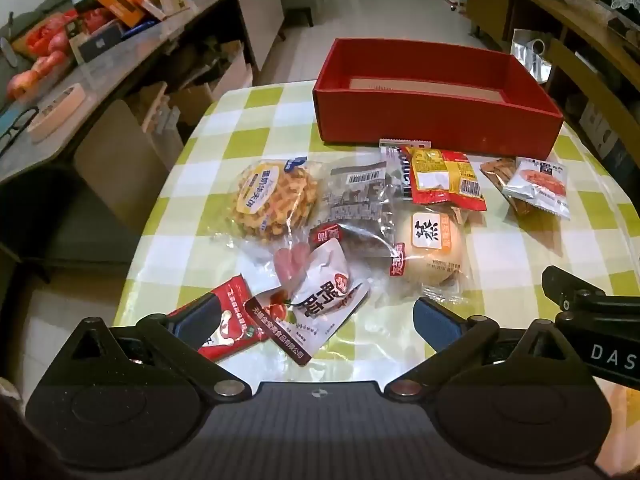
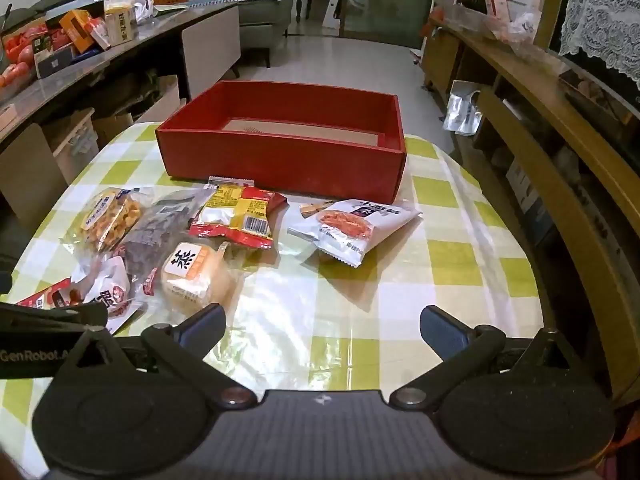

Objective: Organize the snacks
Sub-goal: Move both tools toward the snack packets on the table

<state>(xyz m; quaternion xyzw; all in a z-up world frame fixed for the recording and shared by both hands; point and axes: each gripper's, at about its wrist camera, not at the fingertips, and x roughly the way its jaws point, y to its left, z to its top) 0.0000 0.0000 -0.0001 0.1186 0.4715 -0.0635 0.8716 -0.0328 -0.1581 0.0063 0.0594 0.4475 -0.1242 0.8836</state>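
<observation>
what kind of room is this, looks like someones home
Most likely a home living or dining room: a table with a checked tablecloth, a grey sofa behind, and a lace curtain by cluttered sideboards.

red box (image 1: pixel 436 130): 1 | snack packets (image 1: pixel 446 182): about 9 | grippers: 2 | table (image 2: pixel 400 280): 1

Free: bare tablecloth (image 2: pixel 320 312) near my right tool | Blocked: snack pile (image 1: pixel 352 216) left; red box (image 2: pixel 280 160) far

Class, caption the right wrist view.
Open right gripper faces snack packets before an empty red box.
</observation>
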